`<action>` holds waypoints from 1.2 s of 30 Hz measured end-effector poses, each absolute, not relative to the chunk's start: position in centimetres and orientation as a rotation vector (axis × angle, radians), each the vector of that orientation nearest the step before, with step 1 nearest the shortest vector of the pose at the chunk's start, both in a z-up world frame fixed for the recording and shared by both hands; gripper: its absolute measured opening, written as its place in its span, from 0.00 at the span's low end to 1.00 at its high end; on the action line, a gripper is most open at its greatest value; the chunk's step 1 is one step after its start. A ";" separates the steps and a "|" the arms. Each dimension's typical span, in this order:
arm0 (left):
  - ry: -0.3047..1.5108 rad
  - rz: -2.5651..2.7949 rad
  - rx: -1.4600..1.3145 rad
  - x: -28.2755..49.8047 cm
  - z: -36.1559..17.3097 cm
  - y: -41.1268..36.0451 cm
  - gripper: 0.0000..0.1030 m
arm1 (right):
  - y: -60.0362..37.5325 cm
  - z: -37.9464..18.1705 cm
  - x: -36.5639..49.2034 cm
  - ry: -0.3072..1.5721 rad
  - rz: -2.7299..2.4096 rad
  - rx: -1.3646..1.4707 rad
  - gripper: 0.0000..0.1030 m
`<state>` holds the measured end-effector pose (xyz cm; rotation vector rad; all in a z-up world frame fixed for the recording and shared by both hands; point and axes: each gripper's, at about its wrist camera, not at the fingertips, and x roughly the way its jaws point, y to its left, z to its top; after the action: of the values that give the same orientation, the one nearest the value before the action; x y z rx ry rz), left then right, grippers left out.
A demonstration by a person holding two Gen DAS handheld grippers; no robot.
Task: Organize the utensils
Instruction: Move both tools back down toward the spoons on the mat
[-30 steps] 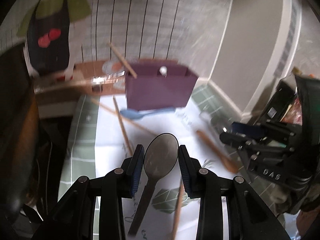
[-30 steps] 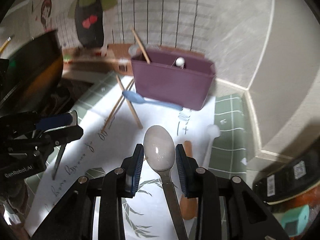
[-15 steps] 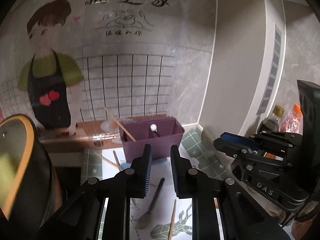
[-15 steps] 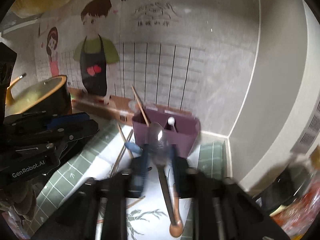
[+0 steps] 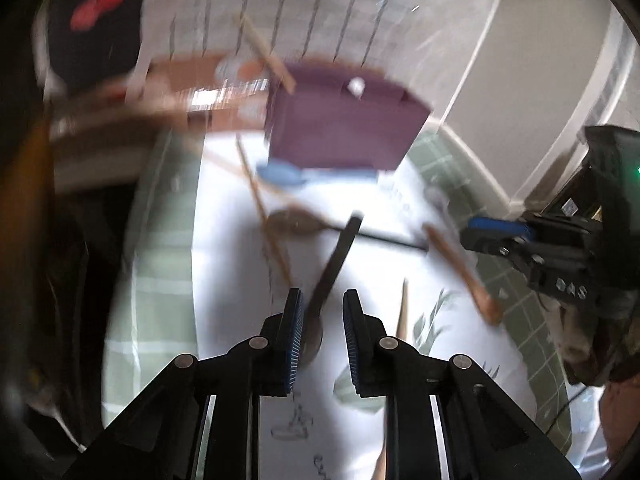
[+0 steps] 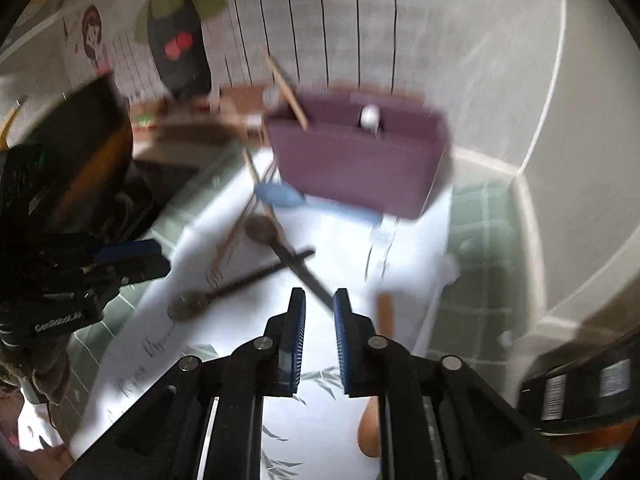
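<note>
Both views are blurred by motion. A purple holder stands at the back of the white mat, with a chopstick and a white-tipped utensil in it; it also shows in the right wrist view. Two dark spoons lie crossed on the mat. My left gripper hovers low over the bowl end of one spoon, jaws narrowly apart, holding nothing. My right gripper hovers over the handle end of the other spoon, jaws narrowly apart, empty. A blue spoon lies in front of the holder.
Loose chopsticks and a wooden spoon lie on the mat. A dark pot stands at the left. A wooden board lies against the tiled wall. Packaged items sit at the right edge.
Both grippers have dropped from a raised position back down close over the mat. The two dark spoons, held one second ago, now lie crossed on the mat.
</note>
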<state>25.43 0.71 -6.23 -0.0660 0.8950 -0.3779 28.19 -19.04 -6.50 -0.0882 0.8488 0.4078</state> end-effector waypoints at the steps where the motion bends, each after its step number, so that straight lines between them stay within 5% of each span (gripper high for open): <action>1: 0.915 -0.380 -0.095 25.3 -7.2 1.2 0.30 | -18.9 -7.2 28.7 0.867 0.420 -0.082 0.25; 4: 0.930 -0.356 -0.121 24.9 -8.4 1.9 0.33 | -18.0 -8.9 31.1 0.908 0.457 -0.063 0.41; 14: 0.930 -0.280 -0.114 25.0 -7.8 2.7 0.43 | -9.6 -10.2 37.6 0.911 0.570 -0.301 0.44; 21: 0.937 -0.292 -0.131 25.2 -7.7 2.8 0.49 | -9.3 -10.7 42.8 0.906 0.481 -0.218 0.45; 27: 0.952 -0.287 -0.138 26.2 -8.0 2.7 0.50 | -9.7 -12.1 43.8 0.934 0.517 -0.200 0.59; 29: 0.960 -0.292 -0.143 26.5 -8.1 2.5 0.50 | -10.0 -12.2 43.3 0.935 0.511 -0.197 0.55; 32: 0.969 -0.302 -0.149 26.9 -8.3 2.2 0.50 | -11.0 -12.2 41.9 0.961 0.518 -0.176 0.23; 36: 0.968 -0.302 -0.151 27.1 -8.3 1.8 0.50 | -12.0 -12.6 39.0 0.998 0.561 -0.175 0.09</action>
<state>27.06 1.76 -8.27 -0.1513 0.9679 -0.3024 38.98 -11.98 -12.58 -0.1754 0.9983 0.5612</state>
